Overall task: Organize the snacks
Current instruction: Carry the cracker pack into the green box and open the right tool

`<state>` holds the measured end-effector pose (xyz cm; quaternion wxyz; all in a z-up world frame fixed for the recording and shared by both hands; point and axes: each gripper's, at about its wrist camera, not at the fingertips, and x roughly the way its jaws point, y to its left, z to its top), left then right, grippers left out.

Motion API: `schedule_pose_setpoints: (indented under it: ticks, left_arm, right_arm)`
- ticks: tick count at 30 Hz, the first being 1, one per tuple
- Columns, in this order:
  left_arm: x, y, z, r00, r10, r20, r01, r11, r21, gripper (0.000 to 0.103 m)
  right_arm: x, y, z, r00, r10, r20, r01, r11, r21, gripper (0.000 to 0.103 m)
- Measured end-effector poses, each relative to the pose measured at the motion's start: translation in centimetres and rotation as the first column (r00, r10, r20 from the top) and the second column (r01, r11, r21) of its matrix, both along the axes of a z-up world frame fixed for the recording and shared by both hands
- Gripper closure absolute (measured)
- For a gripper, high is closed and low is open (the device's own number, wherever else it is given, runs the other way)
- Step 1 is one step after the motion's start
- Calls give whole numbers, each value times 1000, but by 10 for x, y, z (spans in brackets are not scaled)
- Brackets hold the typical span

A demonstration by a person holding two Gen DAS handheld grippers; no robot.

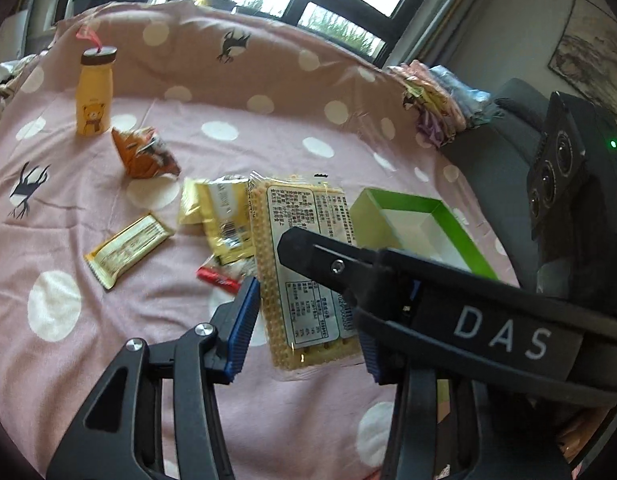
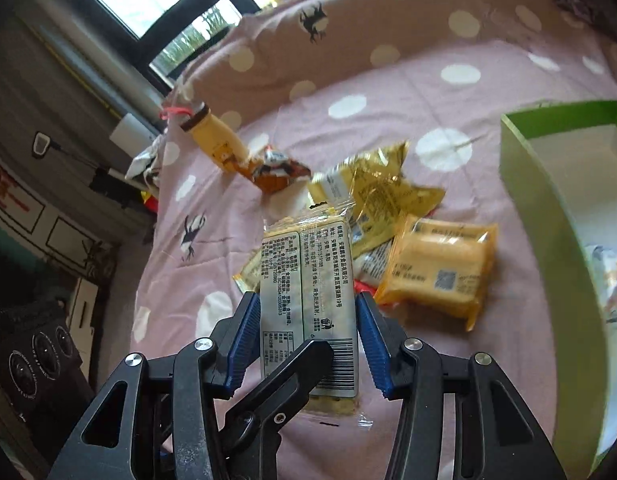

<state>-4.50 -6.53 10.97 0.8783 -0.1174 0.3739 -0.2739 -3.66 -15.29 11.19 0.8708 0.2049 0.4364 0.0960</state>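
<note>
In the left wrist view, a clear pack of crackers (image 1: 304, 280) with a white printed label sits between the blue pads of my left gripper (image 1: 308, 320), which is shut on it. A black finger (image 1: 308, 256) of the right gripper lies across it. In the right wrist view, my right gripper (image 2: 306, 300) is shut on a cracker pack (image 2: 308, 272) with the same label. A finger (image 2: 296, 376) of the left gripper crosses its near end. I cannot tell whether this is one pack or two. A green box (image 1: 448, 212) (image 2: 548, 208) with a white inside stands open to the right.
On the pink dotted sheet (image 1: 68, 200) lie a bear-printed yellow bottle (image 1: 94, 96), an orange snack bag (image 1: 144, 154), a yellow bar (image 1: 128, 244), gold sachets (image 1: 220, 216), a red wrapper (image 1: 218, 278) and a yellow cake pack (image 2: 440, 268). One packet (image 2: 612, 280) lies in the box.
</note>
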Motion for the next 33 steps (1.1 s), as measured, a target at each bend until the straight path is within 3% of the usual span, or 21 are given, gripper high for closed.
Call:
schedule_pose_setpoints:
  ticks: [5,12,19,25,33]
  left_arm:
    - [-12,-45,27,989,-103,106,106,994,-19,58]
    - [-14,-120,32,955,-276,112,279,960,-15,58]
    - [-5,-180,15,918,-395,45,394,919,35,58]
    - [0,-214,-2,899,-438,-28,439,896,66,60]
    - [6,-232,-19,889,-446,-102,454,887,86,60]
  right_arm:
    - [-27,-40,38,985,-95,144,101,994,-32,50]
    - [-58,-106,56,934,-281,221,292,956,-15,50]
    - [-73,-164,41,888,-428,167,428,903,35,50]
    - [-79,-202,20,860,-503,86,499,864,67,50]
    - [-77,-226,-4,836,-548,-1,546,834,81,50]
